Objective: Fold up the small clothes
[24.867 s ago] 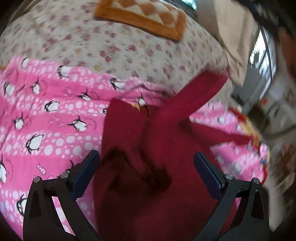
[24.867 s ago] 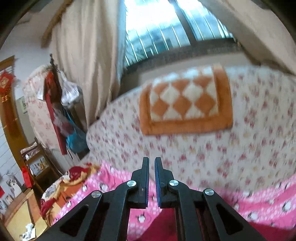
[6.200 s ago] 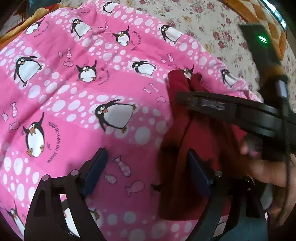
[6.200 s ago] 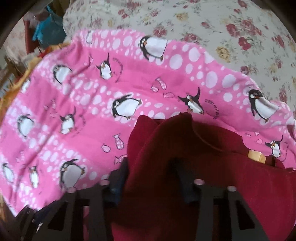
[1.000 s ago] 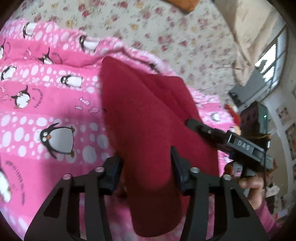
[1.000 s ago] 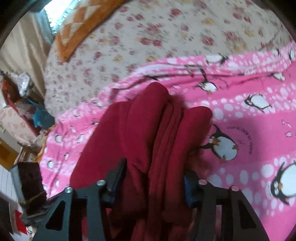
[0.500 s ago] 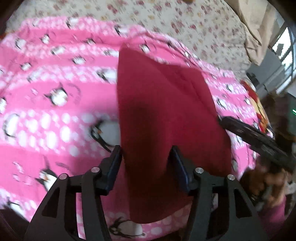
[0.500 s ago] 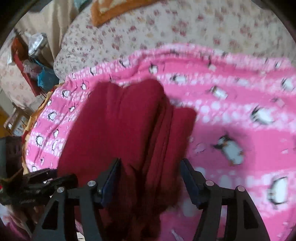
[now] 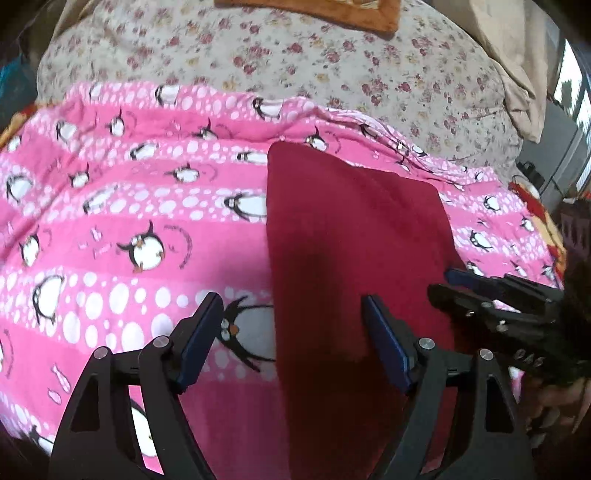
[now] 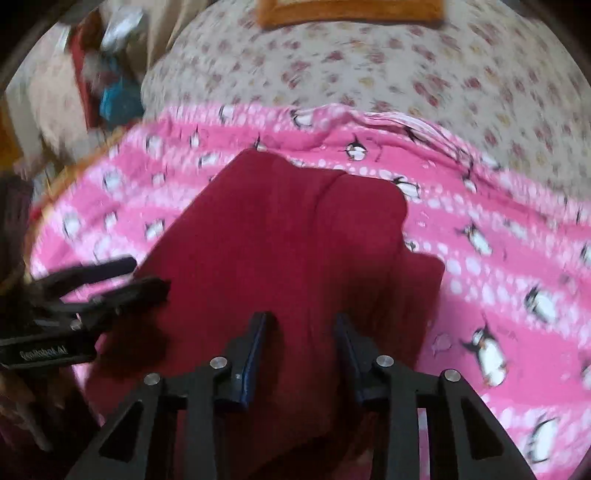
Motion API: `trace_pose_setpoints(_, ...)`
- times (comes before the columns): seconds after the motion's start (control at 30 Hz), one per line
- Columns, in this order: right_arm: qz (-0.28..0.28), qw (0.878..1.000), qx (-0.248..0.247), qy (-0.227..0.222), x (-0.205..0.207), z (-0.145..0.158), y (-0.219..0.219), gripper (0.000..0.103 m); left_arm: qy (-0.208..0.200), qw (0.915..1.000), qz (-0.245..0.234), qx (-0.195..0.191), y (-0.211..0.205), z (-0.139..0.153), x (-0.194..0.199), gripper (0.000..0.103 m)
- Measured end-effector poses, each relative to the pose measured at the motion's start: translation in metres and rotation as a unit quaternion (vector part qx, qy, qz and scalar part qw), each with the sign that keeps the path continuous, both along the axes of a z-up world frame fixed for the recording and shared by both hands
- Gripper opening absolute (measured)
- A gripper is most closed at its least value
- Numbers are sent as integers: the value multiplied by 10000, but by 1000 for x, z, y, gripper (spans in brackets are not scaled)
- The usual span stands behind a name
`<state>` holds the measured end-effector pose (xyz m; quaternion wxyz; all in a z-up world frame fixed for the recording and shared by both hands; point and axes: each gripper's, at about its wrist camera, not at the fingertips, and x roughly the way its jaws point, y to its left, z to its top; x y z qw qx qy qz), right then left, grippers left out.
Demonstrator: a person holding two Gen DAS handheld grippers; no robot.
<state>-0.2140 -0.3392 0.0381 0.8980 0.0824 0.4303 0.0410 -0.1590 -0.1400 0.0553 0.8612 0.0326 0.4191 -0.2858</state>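
A dark red garment (image 9: 354, 229) lies folded in a long flat shape on a pink penguin blanket (image 9: 140, 206). My left gripper (image 9: 295, 325) straddles the garment's left edge near its front end. Its jaws are opening, with cloth and blanket between them and the pads clear of both. From the right wrist the same garment (image 10: 280, 236) fills the middle. My right gripper (image 10: 301, 332) hovers over its near end, jaws closing, red cloth between them but no visible pinch. Each gripper shows in the other's view: the right gripper (image 9: 445, 284) and the left gripper (image 10: 144, 275).
A floral bedsheet (image 9: 332, 55) lies beyond the blanket, with an orange cushion (image 9: 314, 11) at the far edge. A beige curtain (image 9: 517, 66) hangs at the right. Blurred clutter (image 10: 110, 92) stands past the bed's left side. A person's hand (image 9: 554, 406) holds the right gripper.
The left jaws have widened and no longer pinch the red cloth. The right jaws widened, then narrowed. The garment has gone from held and bunched to lying flat on the blanket.
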Motion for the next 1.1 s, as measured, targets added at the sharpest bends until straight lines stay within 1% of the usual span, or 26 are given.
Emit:
trace_pose_setpoints(0.07, -70, 9999, 140, -24, -3, 0, -6, 35, -91, 9999, -2, 46, -4, 0, -1, 79)
trace_pose_setpoints(0.17, -120, 9999, -31, -62, -7, 3, 1, 35, -195, 9998, 37, 73, -5, -1, -3, 79)
trace_pose_setpoints(0.23, -197, 9997, -62, -103, -15, 8, 5, 37, -270, 9996, 80, 96, -5, -1, -5, 79)
trace_pose_setpoints(0.37, -258, 9995, 99, -181, -35, 18, 9, 38, -410, 9990, 129, 141, -5, -1, -8, 79)
trace_pose_setpoints(0.43, -272, 9995, 69, -108, -47, 12, 12, 39, -416, 9990, 142, 120, -5, -2, -9, 80)
trace_pose_setpoints(0.53, -365, 9993, -106, 26, -50, -3, 14, 40, -384, 9990, 204, 41, -3, -3, -10, 80)
trace_pose_setpoints(0.63, -402, 9991, -127, -50, -52, -2, 16, 40, -413, 9988, 273, 23, 0, -4, -12, 80)
trace_pose_setpoints(0.73, -417, 9988, -36, -238, -58, 5, 14, 44, -498, 9983, 294, 53, 2, -2, -16, 80)
trace_pose_setpoints(0.8, -549, 9974, 76, -463, -65, 11, 12, 48, -558, 9980, 302, 81, 2, -2, -18, 80)
trace_pose_setpoints(0.87, -657, 9958, 134, -624, -69, 17, 9, 50, -625, 9975, 302, 111, 3, -1, -21, 80)
trace_pose_setpoints(0.93, -775, 9938, 141, -790, -74, 22, 7, 56, -717, 9968, 289, 178, 2, 1, -24, 80)
trace_pose_setpoints(0.97, -823, 9929, 132, -847, -75, 23, 6, 65, -767, 9964, 280, 223, 1, 2, -26, 80)
trace_pose_setpoints(1.0, -873, 9919, 140, -916, -76, 24, 4, 70, -830, 9958, 270, 275, 1, 3, -28, 80)
trace_pose_setpoints(1.1, -934, 9911, 196, -923, -76, 22, 2, 71, -1047, 9933, 245, 427, -1, 6, -34, 80)
